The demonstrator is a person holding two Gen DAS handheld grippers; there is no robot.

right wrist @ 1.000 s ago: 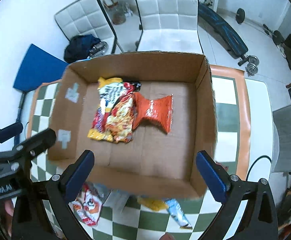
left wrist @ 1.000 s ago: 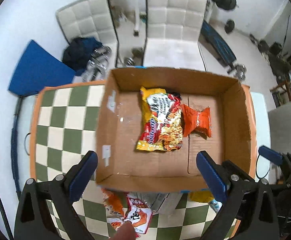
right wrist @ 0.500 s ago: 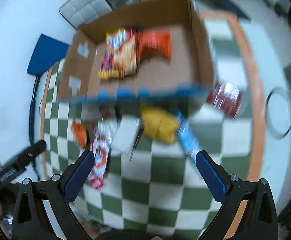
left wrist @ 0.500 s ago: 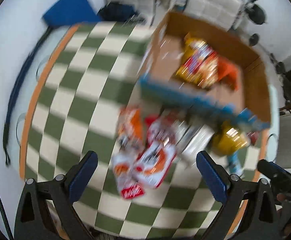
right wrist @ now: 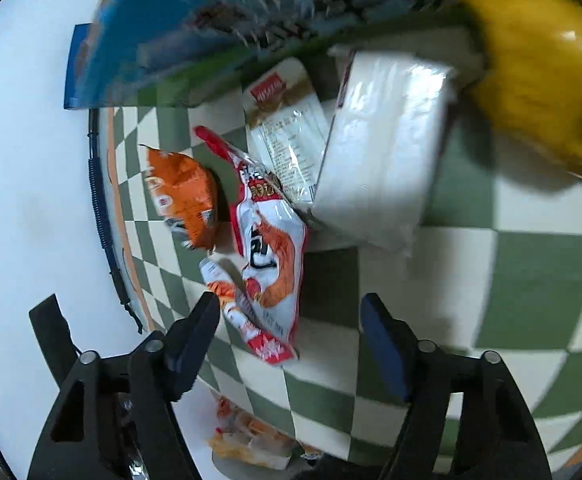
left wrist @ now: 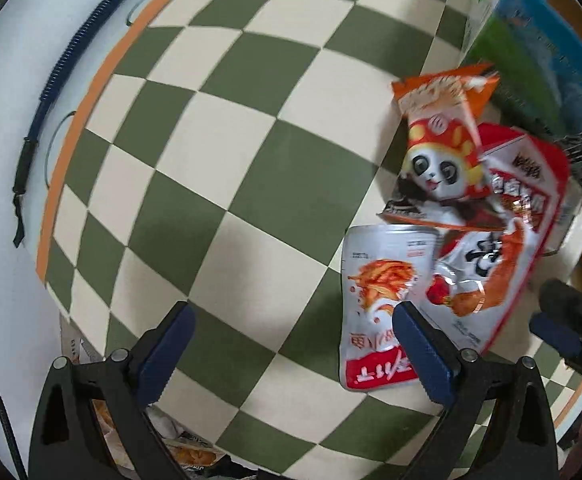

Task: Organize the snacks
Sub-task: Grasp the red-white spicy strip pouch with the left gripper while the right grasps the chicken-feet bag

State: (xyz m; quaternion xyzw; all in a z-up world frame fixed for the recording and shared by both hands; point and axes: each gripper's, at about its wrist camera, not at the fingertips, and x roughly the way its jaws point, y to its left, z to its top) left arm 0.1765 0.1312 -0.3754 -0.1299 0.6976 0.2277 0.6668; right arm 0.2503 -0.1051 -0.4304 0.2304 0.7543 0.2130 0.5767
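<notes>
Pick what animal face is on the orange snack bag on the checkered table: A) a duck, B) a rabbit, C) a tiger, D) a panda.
D. The orange snack bag shows a cartoon face with white fur and black eye patches under a red and yellow hat, which reads as a panda, in the left wrist view.

Green-and-cream checkered tabletop (left wrist: 219, 184) with an orange border. Directly on it, a loose cluster: orange panda-print snack bag (left wrist: 439, 148), overlapped beside a red-and-white foil packet with a crab picture (left wrist: 503, 248); silver-and-red pouch of spicy strips (left wrist: 375, 304) just beside. Also a clear-fronted cracker packet (right wrist: 287, 128), a white wrapped block (right wrist: 379, 152) and a blurred yellow bag (right wrist: 539, 72).
</notes>
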